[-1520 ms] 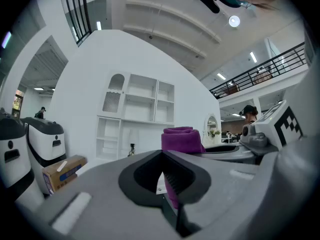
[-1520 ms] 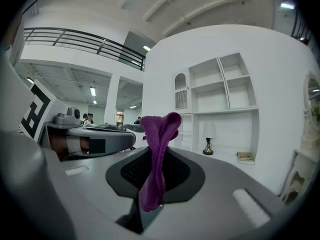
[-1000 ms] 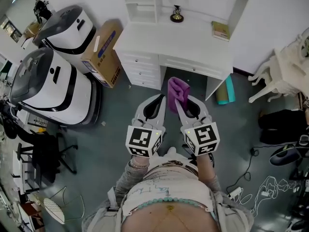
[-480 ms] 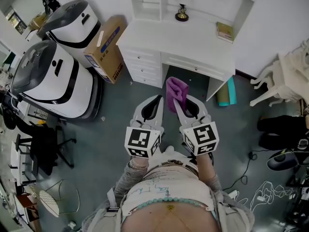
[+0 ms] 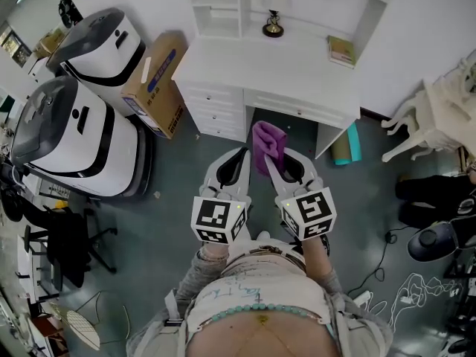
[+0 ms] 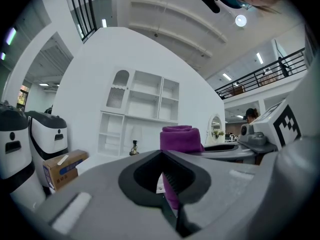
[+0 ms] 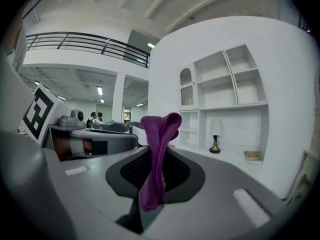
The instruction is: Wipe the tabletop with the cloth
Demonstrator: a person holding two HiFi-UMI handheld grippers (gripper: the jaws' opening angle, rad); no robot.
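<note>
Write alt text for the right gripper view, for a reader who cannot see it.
The right gripper is shut on a purple cloth, which stands up from between its jaws. Beyond it is a white desk with shelves, a small lamp and a book; the left gripper shows at left.

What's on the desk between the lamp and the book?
Nothing. The head view shows only bare white tabletop between the lamp and the book. The right gripper view shows the same.
</note>
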